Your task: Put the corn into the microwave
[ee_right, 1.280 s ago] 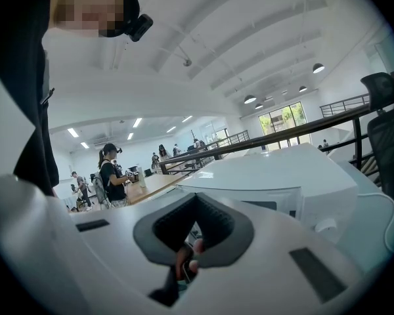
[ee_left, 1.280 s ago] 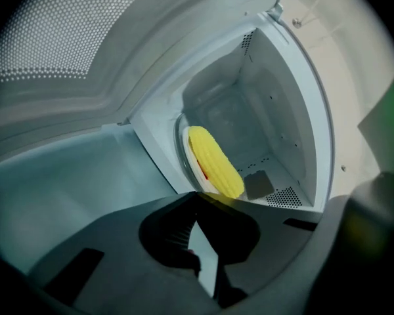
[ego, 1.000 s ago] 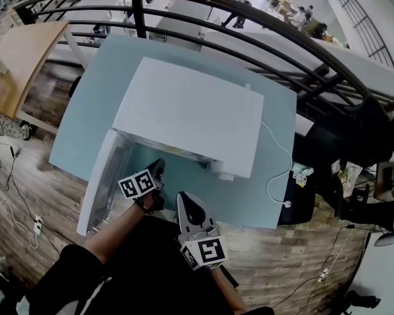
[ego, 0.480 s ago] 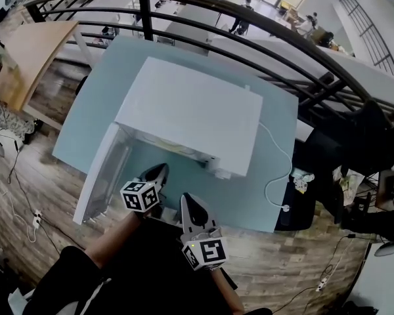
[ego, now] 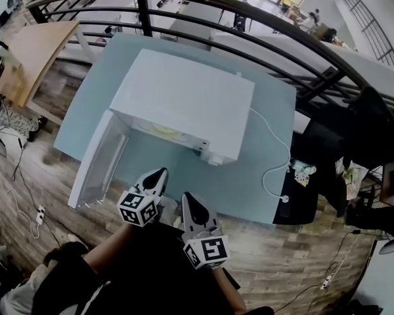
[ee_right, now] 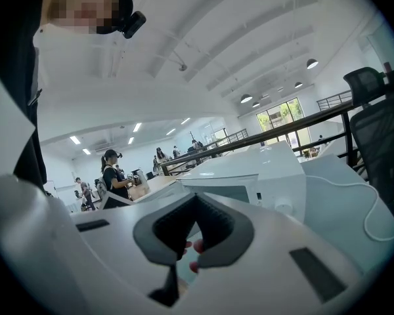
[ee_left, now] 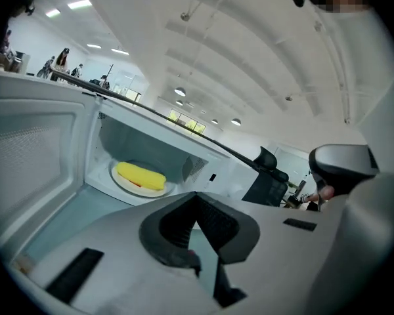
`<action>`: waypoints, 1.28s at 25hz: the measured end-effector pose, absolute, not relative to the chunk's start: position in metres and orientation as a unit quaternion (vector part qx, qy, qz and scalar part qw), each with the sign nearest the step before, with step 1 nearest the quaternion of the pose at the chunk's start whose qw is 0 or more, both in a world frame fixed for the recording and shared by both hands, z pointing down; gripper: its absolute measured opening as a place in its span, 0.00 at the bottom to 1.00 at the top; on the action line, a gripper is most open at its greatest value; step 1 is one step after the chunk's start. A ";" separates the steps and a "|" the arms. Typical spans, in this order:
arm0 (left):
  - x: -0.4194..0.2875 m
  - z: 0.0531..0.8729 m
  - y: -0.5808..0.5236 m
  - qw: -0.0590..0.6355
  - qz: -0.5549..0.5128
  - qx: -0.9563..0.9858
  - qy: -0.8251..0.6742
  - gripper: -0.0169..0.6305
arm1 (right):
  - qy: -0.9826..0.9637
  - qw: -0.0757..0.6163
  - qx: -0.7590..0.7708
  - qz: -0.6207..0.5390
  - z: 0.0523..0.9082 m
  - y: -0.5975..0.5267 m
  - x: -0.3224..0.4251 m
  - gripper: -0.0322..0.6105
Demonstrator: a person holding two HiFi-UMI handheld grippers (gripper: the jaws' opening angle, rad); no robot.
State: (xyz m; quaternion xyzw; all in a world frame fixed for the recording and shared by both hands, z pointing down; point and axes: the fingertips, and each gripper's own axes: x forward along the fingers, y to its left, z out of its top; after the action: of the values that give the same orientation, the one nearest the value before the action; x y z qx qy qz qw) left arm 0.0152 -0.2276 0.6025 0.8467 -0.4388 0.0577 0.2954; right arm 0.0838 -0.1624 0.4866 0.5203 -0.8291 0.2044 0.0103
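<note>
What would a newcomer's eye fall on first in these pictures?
First, the white microwave on the pale blue table, its door standing open to the left. Inside, a yellow corn cob lies on the round plate. In front, the left gripper and the right gripper are both shut and empty.

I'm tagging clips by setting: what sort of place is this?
Probably a large open-plan office or lab, on a raised level: a black railing overlooks white desks below, an office chair stands nearby, and the microwave sits on a plain blue table.
</note>
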 end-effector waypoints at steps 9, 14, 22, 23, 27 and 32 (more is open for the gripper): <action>0.037 0.563 -0.176 0.228 0.056 0.872 -0.430 0.03 | -0.831 0.004 0.518 0.201 0.484 -0.122 0.106 0.06; 0.045 0.543 -0.147 0.224 0.044 0.875 -0.428 0.03 | -0.832 -0.001 0.518 0.199 0.483 -0.103 0.118 0.06; 0.048 0.517 -0.106 0.210 0.028 0.874 -0.438 0.03 | -0.833 -0.011 0.521 0.184 0.478 -0.076 0.137 0.06; 0.048 0.516 -0.102 0.210 0.025 0.873 -0.440 0.03 | -0.833 -0.013 0.522 0.181 0.477 -0.073 0.139 0.06; 0.046 0.513 -0.089 0.226 0.010 0.866 -0.445 0.03 | -0.833 -0.018 0.526 0.171 0.473 -0.065 0.146 0.06; 0.046 0.509 -0.068 0.230 0.007 0.863 -0.451 0.03 | -0.833 -0.021 0.528 0.165 0.473 -0.057 0.154 0.06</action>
State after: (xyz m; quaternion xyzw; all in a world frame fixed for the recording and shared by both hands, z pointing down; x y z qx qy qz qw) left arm 0.0456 -0.0680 0.5086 0.8626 -0.4506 0.0066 0.2299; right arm 0.1545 -0.0567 0.4732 0.5280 -0.8328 0.1649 -0.0214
